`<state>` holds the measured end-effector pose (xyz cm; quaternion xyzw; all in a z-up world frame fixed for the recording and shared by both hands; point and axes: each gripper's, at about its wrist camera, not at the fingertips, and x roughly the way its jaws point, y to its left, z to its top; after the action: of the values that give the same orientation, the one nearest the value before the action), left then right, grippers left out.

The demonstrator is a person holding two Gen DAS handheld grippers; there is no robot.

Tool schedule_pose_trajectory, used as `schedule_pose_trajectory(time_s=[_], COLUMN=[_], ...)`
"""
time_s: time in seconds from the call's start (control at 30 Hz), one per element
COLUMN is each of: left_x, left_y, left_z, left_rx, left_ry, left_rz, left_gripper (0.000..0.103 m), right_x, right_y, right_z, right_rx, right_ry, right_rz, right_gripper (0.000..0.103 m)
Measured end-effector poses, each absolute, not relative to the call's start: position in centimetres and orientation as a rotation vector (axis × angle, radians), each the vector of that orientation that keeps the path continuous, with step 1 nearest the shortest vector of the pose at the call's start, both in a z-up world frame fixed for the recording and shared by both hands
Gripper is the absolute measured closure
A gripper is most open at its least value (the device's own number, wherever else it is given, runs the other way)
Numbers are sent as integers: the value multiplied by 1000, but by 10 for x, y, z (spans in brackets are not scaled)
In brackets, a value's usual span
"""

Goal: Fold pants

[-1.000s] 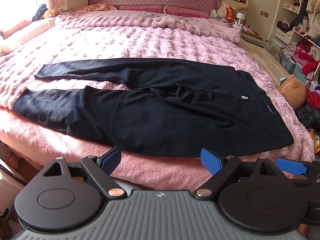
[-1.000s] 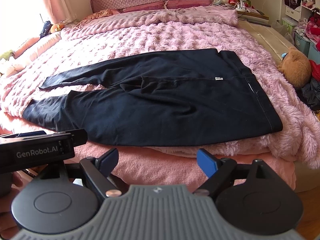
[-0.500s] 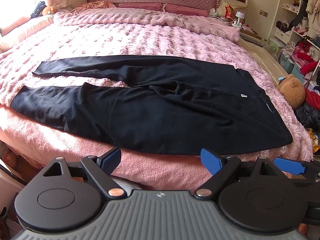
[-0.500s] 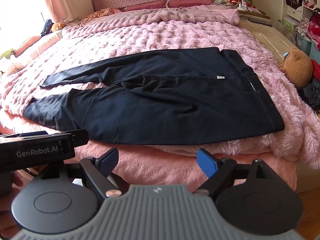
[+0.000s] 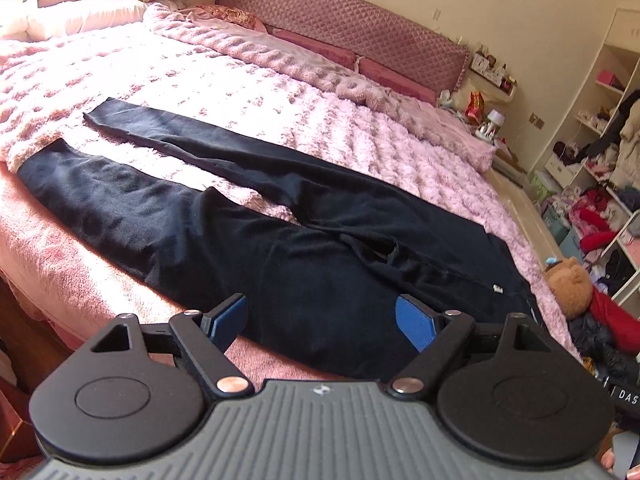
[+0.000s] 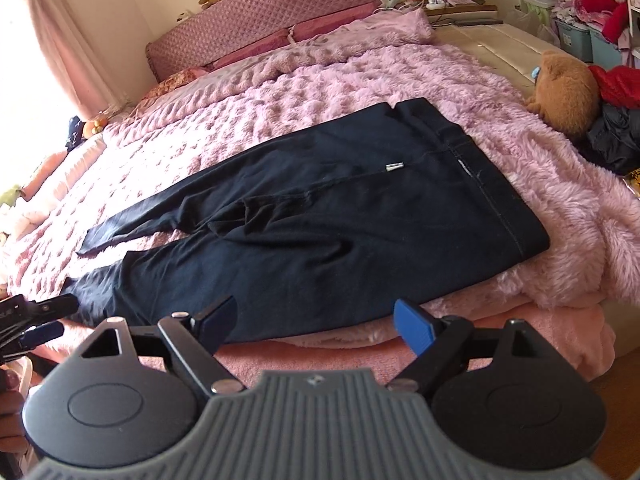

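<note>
left gripper (image 5: 322, 322) spread wide, nothing in it, hanging over the near edge of the black pants (image 5: 280, 248) about mid-thigh. right gripper (image 6: 314, 320) also spread and empty, over the near hem side closer to the waistband (image 6: 492, 184)

pants lie flat across the pink fuzzy blanket (image 6: 360, 80): waist to the right, two legs splayed to the left with a strip of blanket showing between them. no fold made yet

my read: first step is leg-over-leg, lengthwise. to do it clean:
- left grabs the near leg down by the cuff (image 5: 36, 164), right grabs the near waistband corner, so the whole near edge lifts as one line
- pinch both layers of fabric only; blanket pile is long and will snag in the pads
- lift low, carry over to the far leg (image 5: 168, 136), match cuffs and outer seams before letting go
- crotch area (image 6: 256, 212) is bunched, flatten it or the fold goes lumpy

teddy bear (image 6: 564, 88) sits at the bed's edge, well apart, no issue
</note>
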<state>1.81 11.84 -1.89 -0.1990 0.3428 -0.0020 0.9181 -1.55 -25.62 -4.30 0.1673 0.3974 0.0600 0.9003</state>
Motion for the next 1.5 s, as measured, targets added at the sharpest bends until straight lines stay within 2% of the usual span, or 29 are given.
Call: schedule_pose_trajectory(time_s=[0.07, 0.17, 0.3, 0.57, 0.7, 0.83, 1.0, 1.17, 1.2, 1.23, 1.3, 1.5], left_x=[21, 25, 30, 55, 60, 72, 85, 87, 89, 90, 92, 88], left_y=[152, 198, 267, 402, 446, 492, 529, 554, 556, 556, 556, 553], left_z=[-22, -30, -52, -147, -169, -188, -209, -227, -231, -237, -244, -246], left_rx=[-504, -609, -721, -1220, -1232, -1279, -1336, -1420, -1446, -1479, -1511, -1499], left_ry=[671, 640, 562, 514, 448, 390, 380, 357, 353, 339, 327, 279], left_rz=[5, 40, 82, 9, 126, 157, 243, 256, 234, 202, 178, 102], left_gripper=[5, 11, 11, 16, 17, 33, 38, 38, 43, 63, 88, 99], right_x=[-10, -4, -2, 13, 19, 23, 20, 23, 24, 25, 26, 19], right_y=[-273, -298, -319, -339, -330, -323, -305, -292, -292, -293, -298, -320], right_z=[-50, -60, -68, -94, -94, -93, -94, -97, -99, -103, -113, -135], right_rx=[384, 460, 554, 741, 690, 662, 647, 610, 618, 637, 689, 845], right_ry=[816, 796, 735, 692, 707, 706, 660, 680, 686, 695, 728, 761], right_rz=[89, 95, 108, 56, 46, 47, 94, 113, 110, 100, 70, 26], right_gripper=[21, 21, 21, 21, 21, 21, 21, 21, 21, 21, 22, 27])
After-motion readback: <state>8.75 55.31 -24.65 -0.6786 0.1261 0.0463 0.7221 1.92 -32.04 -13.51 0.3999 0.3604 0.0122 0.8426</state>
